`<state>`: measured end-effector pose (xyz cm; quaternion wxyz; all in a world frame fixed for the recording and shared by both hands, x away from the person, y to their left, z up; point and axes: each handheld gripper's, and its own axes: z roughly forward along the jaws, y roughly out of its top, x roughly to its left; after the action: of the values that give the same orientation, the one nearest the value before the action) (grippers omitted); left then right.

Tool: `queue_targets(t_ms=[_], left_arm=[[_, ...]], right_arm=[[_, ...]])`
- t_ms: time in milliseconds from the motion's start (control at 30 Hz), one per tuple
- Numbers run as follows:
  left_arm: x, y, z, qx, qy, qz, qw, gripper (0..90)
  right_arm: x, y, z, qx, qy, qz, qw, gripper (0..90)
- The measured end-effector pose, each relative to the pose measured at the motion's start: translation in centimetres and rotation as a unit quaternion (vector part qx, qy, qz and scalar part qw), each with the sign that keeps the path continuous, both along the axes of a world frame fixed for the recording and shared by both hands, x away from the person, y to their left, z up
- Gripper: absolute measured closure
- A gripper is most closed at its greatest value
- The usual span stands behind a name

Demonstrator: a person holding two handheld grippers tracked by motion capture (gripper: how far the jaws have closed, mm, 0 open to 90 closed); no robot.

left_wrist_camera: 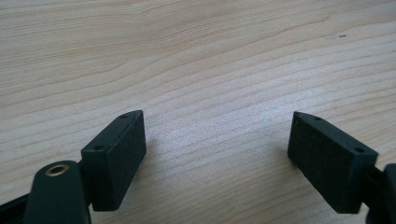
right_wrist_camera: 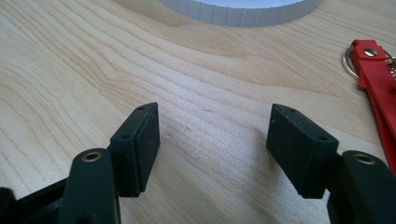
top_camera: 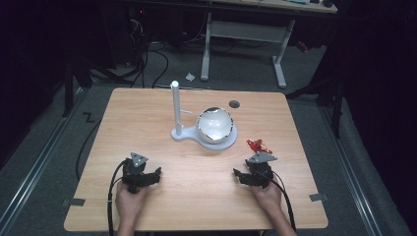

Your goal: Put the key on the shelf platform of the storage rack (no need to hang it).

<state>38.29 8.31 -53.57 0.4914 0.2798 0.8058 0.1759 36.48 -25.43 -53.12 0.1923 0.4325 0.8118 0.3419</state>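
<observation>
Nearest, left gripper and right gripper both spread and empty, low over the table, red key tag just beyond the right one, bowl on the white stand farther back; probably start position, next a short reach to the tag.

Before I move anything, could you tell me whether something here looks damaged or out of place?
The silver ball on the white stand looks broken open, with a jagged white patch on top. A red keyring lies loose near the right claw.
</observation>
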Motion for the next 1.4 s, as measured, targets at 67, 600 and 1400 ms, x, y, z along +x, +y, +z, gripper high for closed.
queue_targets(t_ms=[67,600,1400], left_arm=[[0.0,0.0,0.0,0.000,0.000,0.000,1.0000,19.7],[0.0,0.0,0.0,0.000,0.000,0.002,1.0000,19.7],[0.0,0.0,0.0,0.000,0.000,0.001,1.0000,19.7]], right_arm=[[0.0,0.0,0.0,0.000,0.000,-0.001,1.0000,35.0],[-0.2,0.1,0.0,0.002,0.000,-0.007,1.0000,37.8],[-2.8,-3.6,1.4,0.030,-0.021,-0.057,0.9977,41.3]])
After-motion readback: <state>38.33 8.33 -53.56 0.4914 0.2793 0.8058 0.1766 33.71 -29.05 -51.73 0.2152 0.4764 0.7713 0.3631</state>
